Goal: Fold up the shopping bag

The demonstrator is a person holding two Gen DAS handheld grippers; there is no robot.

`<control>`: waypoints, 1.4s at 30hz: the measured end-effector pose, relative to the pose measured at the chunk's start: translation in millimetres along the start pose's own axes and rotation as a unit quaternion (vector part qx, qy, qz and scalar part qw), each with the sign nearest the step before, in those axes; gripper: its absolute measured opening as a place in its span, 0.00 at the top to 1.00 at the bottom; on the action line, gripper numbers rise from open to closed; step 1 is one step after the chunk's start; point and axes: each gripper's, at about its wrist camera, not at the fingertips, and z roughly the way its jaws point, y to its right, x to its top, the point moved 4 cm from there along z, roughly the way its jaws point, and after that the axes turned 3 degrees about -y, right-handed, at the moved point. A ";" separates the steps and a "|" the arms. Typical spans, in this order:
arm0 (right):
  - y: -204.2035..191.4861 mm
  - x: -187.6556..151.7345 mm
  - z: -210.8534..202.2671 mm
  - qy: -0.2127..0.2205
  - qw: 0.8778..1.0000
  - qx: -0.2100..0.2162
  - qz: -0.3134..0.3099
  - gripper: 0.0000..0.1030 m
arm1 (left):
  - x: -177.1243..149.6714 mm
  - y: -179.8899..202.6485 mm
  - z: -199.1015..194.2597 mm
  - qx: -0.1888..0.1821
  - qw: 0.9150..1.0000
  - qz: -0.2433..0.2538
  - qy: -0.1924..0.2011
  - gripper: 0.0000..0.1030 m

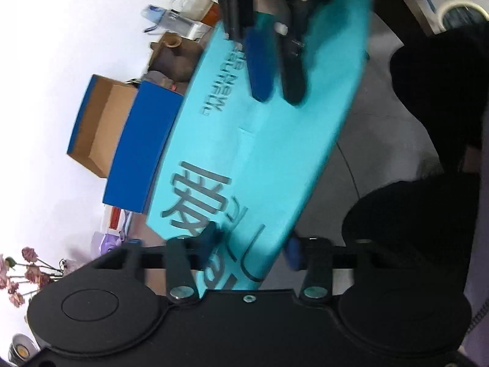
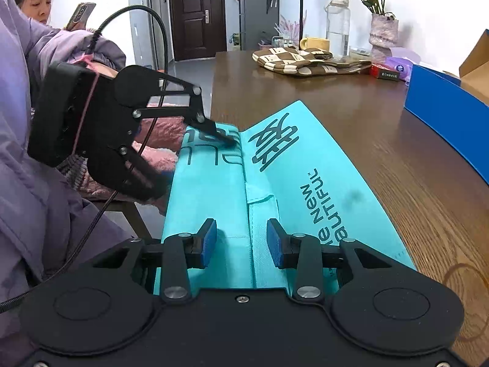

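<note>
Right wrist view showed the left gripper (image 2: pixel 198 165) spread at the far end of the teal bag (image 2: pixel 214 189) lying on the table (image 2: pixel 382 159), the right gripper (image 2: pixel 241 243) spread above its near fold, the soft, light fabric best pinched along that folded edge.

Looks like a lived-in home, likely a dining or living area just off the entry. Dark panelled front door (image 2: pixel 197 15) at the far end, past a tiled floor (image 2: pixel 189 76). Long wooden dining table (image 2: pixel 397 159) loaded with household clutter: a vase of dried roses (image 2: pixel 383 35) far right, a tall glass water bottle (image 2: pixel 337 26) beside it, a yellow mug (image 2: pixel 316 43), a checkered brown-and-cream fabric bag (image 2: pixel 305 59), a pack of tissues (image 2: pixel 398 67). Open blue cardboard box (image 2: pixel 443 107) at the right edge. Person in a purple padded coat (image 2: pixel 18 122) at the left, phone (image 2: pixel 80 15) in hand, seated nearby.
</note>
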 end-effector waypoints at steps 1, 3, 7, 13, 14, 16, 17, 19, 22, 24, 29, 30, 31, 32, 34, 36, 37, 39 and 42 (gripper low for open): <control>-1.7 0.0 -0.4 -0.001 1.000 -0.001 0.000 0.61 | 0.3 -2.7 -1.1 -0.012 1.000 0.011 -0.001 0.64; -13.3 2.3 -9.1 0.005 0.999 -0.040 -0.022 0.60 | 1.7 -6.3 -0.9 -0.027 0.999 0.033 -0.011 0.66; -46.2 3.5 -31.7 0.042 0.985 -0.150 -0.075 0.39 | 7.0 -23.1 3.2 -0.081 0.996 0.037 -0.027 0.67; -107.0 -33.0 -29.3 0.061 0.943 -0.255 -0.204 0.38 | 14.3 -47.9 6.7 -0.175 0.983 0.050 -0.028 0.67; -108.2 -35.4 -28.8 0.062 0.941 -0.261 -0.208 0.38 | 14.8 -49.6 6.5 -0.184 0.981 0.043 -0.035 0.67; -111.0 -39.1 -28.6 0.062 0.935 -0.278 -0.210 0.38 | 16.3 -54.4 8.5 -0.203 0.978 0.028 -0.049 0.67; -116.0 -37.7 -31.5 0.066 0.935 -0.276 -0.214 0.38 | 16.6 -55.5 9.4 -0.208 0.976 0.028 -0.050 0.67; -121.7 -36.3 -34.6 0.068 0.937 -0.264 -0.218 0.38 | 18.0 -59.7 11.7 -0.224 0.973 0.030 -0.055 0.67; -124.0 -39.7 -31.7 0.052 0.943 -0.241 -0.224 0.37 | 21.1 -66.7 15.2 -0.249 0.966 0.029 -0.061 0.67; -124.0 -44.7 -25.9 0.032 0.946 -0.221 -0.233 0.38 | 22.4 -72.5 18.3 -0.272 0.960 0.032 -0.065 0.67; -89.3 -40.6 -25.5 0.037 0.972 -0.173 -0.155 0.74 | 26.6 -79.2 25.8 -0.312 0.946 0.044 -0.073 0.67; -71.6 -37.4 -31.4 0.051 0.986 -0.135 -0.090 0.75 | 27.1 -82.5 28.7 -0.323 0.942 0.044 -0.073 0.67; -60.5 -35.8 -35.8 0.060 0.991 -0.108 -0.050 0.76 | 27.3 -86.1 31.0 -0.335 0.938 0.043 -0.073 0.67; -48.1 -34.9 -40.2 0.069 0.994 -0.078 -0.013 0.76 | 28.1 -91.9 33.0 -0.345 0.935 0.042 -0.068 0.64; -13.6 -33.6 -46.5 0.080 0.995 -0.004 0.063 0.76 | 31.7 -112.5 32.6 -0.329 0.943 0.026 -0.042 0.64; 19.1 -32.5 -50.2 0.083 0.986 0.060 0.129 0.76 | 31.6 -125.1 24.0 -0.294 0.955 0.027 -0.011 0.56; 30.5 -31.9 -50.2 0.081 0.982 0.080 0.149 0.77 | 31.6 -131.4 19.6 -0.276 0.961 0.027 0.005 0.50; 50.0 -31.1 -47.0 0.072 0.975 0.113 0.179 0.78 | 30.5 -143.9 6.7 -0.215 0.975 0.011 0.053 0.40; 81.4 -30.5 -38.4 0.052 0.959 0.163 0.224 0.78 | 32.8 -152.8 -2.0 -0.151 0.982 -0.029 0.113 0.37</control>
